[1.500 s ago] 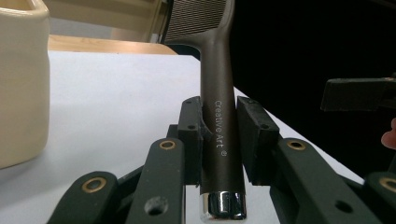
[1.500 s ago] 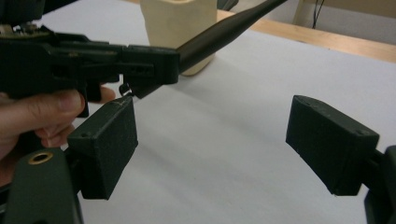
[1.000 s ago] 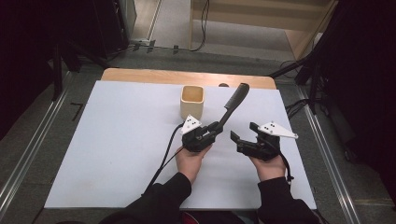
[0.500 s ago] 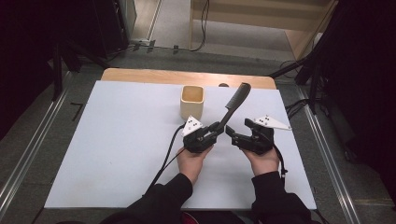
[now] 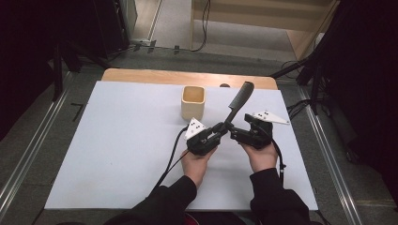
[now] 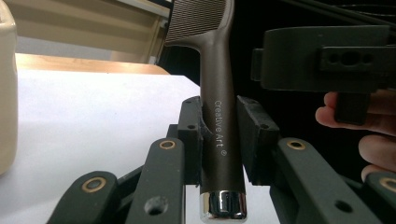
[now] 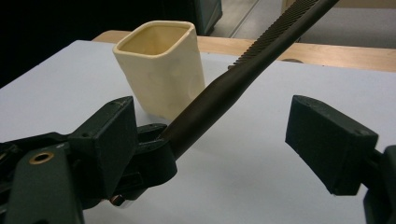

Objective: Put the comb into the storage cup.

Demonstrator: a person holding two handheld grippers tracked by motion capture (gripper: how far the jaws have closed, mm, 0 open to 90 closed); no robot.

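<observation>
- The left gripper (image 5: 217, 132) holds the brush (image 5: 237, 104) by the lower end of its dark handle; both jaws are closed against the handle.
- The brush rises tilted from that grip, its ridged head up and away from the person, above the worktop (image 5: 117, 140).
- The right gripper (image 5: 238, 134) sits just beside the left one, its jaws wide apart and empty, one on each side of the brush handle without touching it.
- The cream cup (image 5: 193, 101) stands upright on the white worktop, just beyond the left gripper and near the brush; nothing lies between cup and brush.
- A wooden edge (image 5: 141, 76) shows along the far side of the white sheet.
- Left gripper view: the handle bears printed lettering and a shiny metal end cap (image 6: 222, 205) below the jaws; fingers (image 6: 355, 116) of the other hand show at the right.
- Right gripper view: the cup's square mouth is visible, and the brush's fine ridges run along the underside of its head.
</observation>
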